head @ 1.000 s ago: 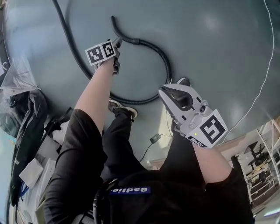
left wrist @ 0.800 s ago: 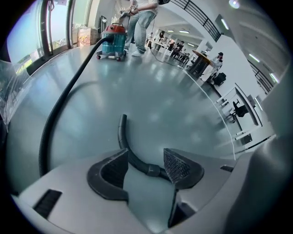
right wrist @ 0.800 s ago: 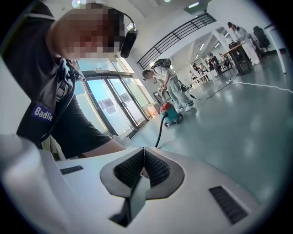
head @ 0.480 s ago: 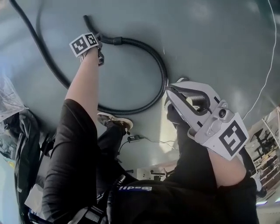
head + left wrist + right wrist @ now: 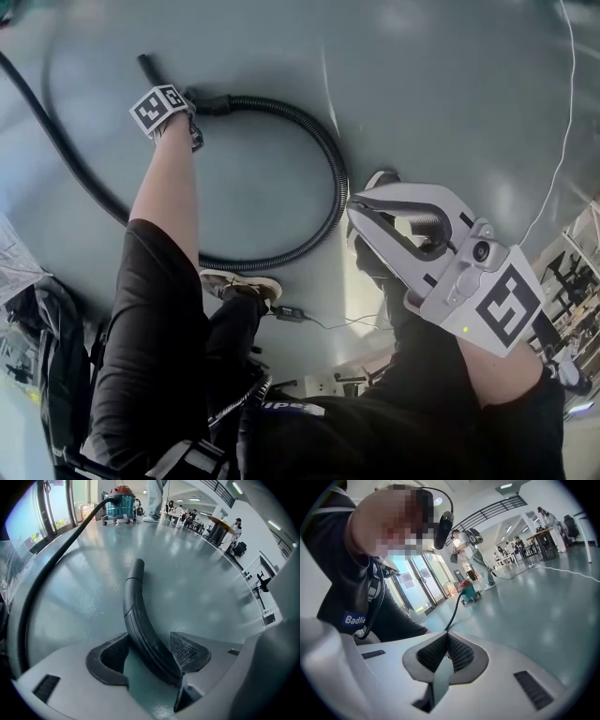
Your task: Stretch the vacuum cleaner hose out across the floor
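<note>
The black ribbed vacuum hose (image 5: 336, 178) lies in a wide loop on the grey floor, its curved rigid end (image 5: 148, 67) at the far left. My left gripper (image 5: 194, 101) is low at that end. In the left gripper view the hose end (image 5: 135, 611) runs between the jaws of the left gripper (image 5: 147, 644), which are opening: it rests against the right pad (image 5: 183, 649), with floor showing between it and the left pad. The hose's other run (image 5: 37, 583) leads back to the red-and-teal vacuum cleaner (image 5: 119, 501). My right gripper (image 5: 352, 201) is held up, shut and empty.
A thin white cable (image 5: 562, 112) runs along the floor at the right. A small black adapter with its lead (image 5: 286, 312) lies by my shoe (image 5: 234, 281). Bags (image 5: 47, 319) sit at the left. Tables and people (image 5: 220, 527) stand far off.
The left gripper has carried the hose end to the left, and the loop has widened. The right gripper has hardly moved.
</note>
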Demonstrator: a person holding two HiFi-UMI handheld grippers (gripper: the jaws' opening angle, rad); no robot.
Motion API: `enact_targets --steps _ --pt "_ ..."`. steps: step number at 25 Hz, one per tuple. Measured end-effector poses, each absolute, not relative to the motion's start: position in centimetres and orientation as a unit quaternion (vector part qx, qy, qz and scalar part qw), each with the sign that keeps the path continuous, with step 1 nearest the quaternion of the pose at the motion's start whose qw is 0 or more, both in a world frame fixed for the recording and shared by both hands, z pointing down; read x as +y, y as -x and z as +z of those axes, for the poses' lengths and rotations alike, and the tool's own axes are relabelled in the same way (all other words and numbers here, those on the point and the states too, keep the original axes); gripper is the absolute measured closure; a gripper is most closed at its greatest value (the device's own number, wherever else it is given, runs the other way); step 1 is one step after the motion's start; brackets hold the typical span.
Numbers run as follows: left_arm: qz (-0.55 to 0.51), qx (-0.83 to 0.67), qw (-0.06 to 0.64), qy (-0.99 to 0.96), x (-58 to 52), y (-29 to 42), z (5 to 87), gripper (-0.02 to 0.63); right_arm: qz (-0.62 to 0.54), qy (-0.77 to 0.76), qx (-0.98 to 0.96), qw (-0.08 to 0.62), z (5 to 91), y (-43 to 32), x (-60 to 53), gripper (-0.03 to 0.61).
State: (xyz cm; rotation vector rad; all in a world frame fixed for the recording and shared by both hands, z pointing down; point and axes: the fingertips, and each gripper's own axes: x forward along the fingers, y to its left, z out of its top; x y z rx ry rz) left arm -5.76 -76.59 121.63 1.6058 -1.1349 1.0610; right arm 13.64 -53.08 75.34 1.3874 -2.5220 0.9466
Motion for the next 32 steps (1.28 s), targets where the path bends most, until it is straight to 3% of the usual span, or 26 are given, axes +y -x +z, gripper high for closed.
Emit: enact_targets --steps 10,15,21,32 --pt "0.411 -0.446 0.445 -0.659 -73.9 6.6 115.7 0.410 0.306 -0.457 -0.834 0.055 73.6 -13.4 -54.1 0.575" --pt "0.342 -0.440 0.421 -0.716 -73.0 6.9 100.5 0.447 0.287 -0.480 -0.829 0.015 62.0 -10.2 -53.1 0.575" --pt "0.308 -0.397 0.386 -0.773 -68.8 5.4 84.7 0.457 0.307 -0.462 -0.832 0.034 53.3 -7.8 -50.4 0.575" --pt "0.257 -0.295 0.175 -0.903 -60.8 4.2 52.1 0.459 0.270 -0.435 -0.858 0.051 39.7 -3.7 -49.6 0.574"
